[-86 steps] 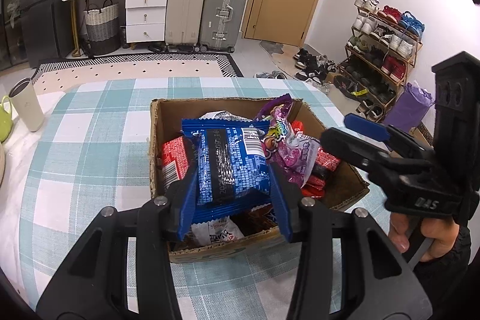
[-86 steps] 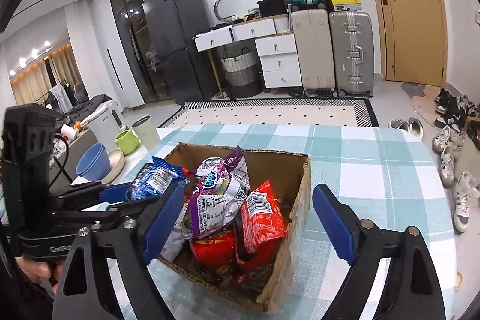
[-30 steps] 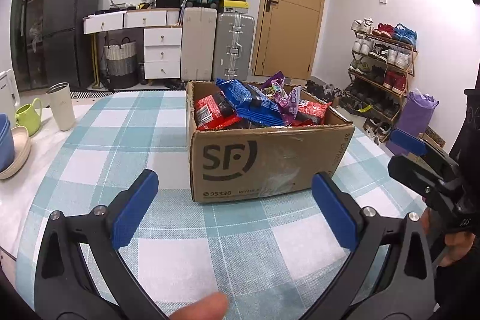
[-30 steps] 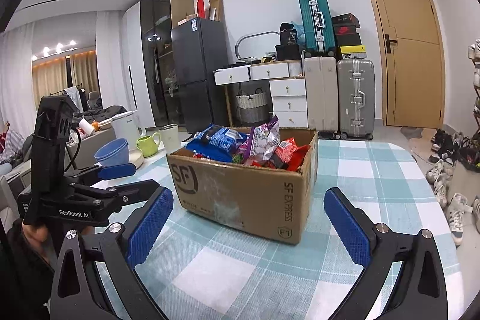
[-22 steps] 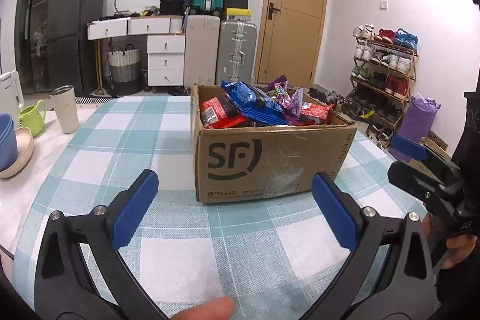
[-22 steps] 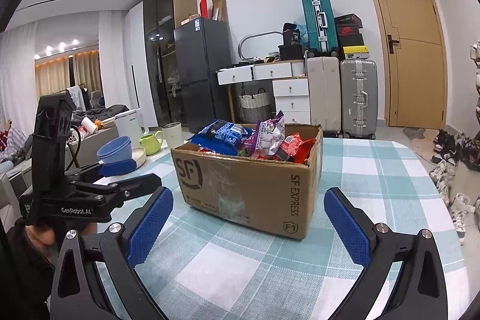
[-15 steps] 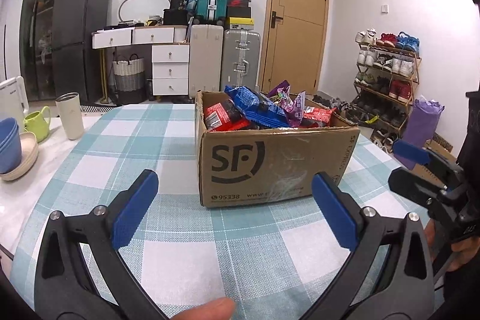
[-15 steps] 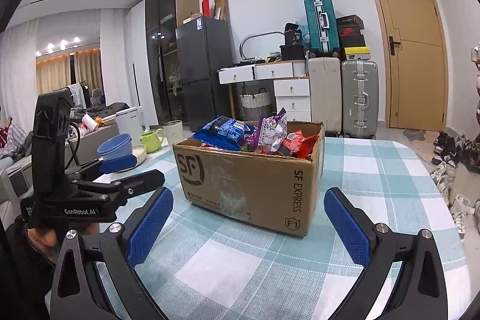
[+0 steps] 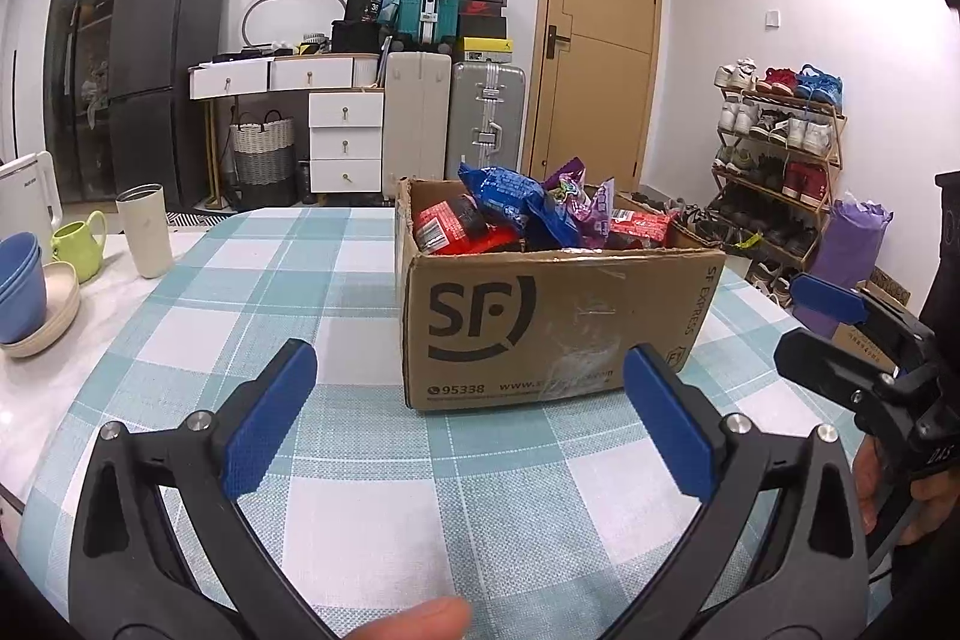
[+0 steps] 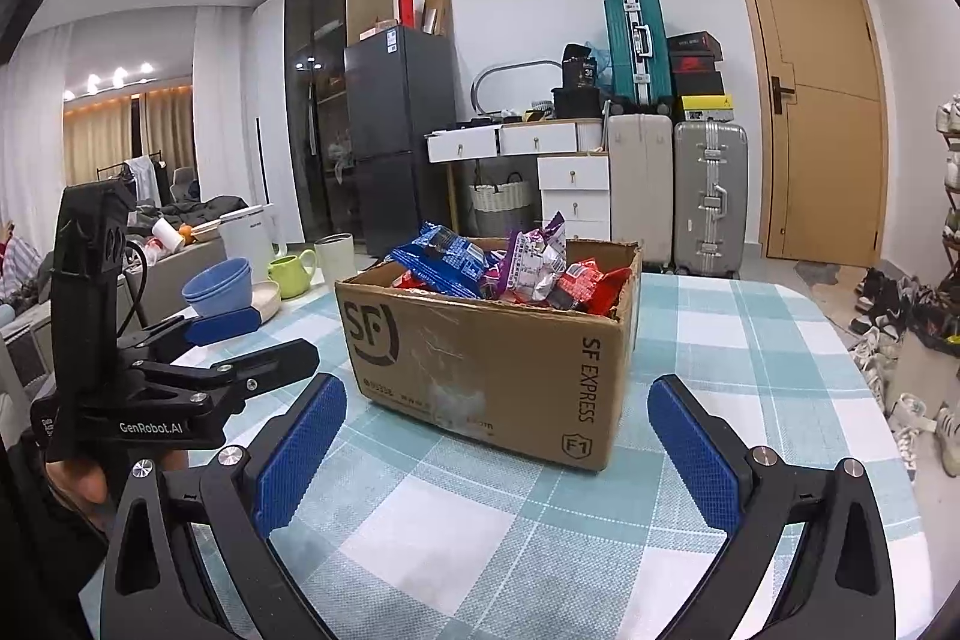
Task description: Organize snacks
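Round table (image 9: 372, 514) under a teal and white checked cloth, carrying everything below. Near its middle, an open cardboard box (image 9: 558, 322) printed "SF" on the near face and "SF EXPRESS" on the side, taken here as the landmark. Heaped inside the box and rising above its rim, snack packets: a blue packet (image 9: 516, 196) on top toward the left, a purple packet (image 9: 576, 202) standing just right of it, red packets (image 9: 456, 226) lower at both ends. Just short of the box, left gripper (image 9: 468, 418), jaws spread wide with blue pads, holding nothing, hovering over the cloth. To the right of the box and slightly nearer, right gripper (image 10: 492, 442), likewise spread wide and empty, gripped by a hand (image 9: 888, 490). Well left of the box at the table edge, a cream tumbler (image 9: 146, 230), a green mug (image 9: 81, 244) and stacked blue bowls (image 9: 18, 292).
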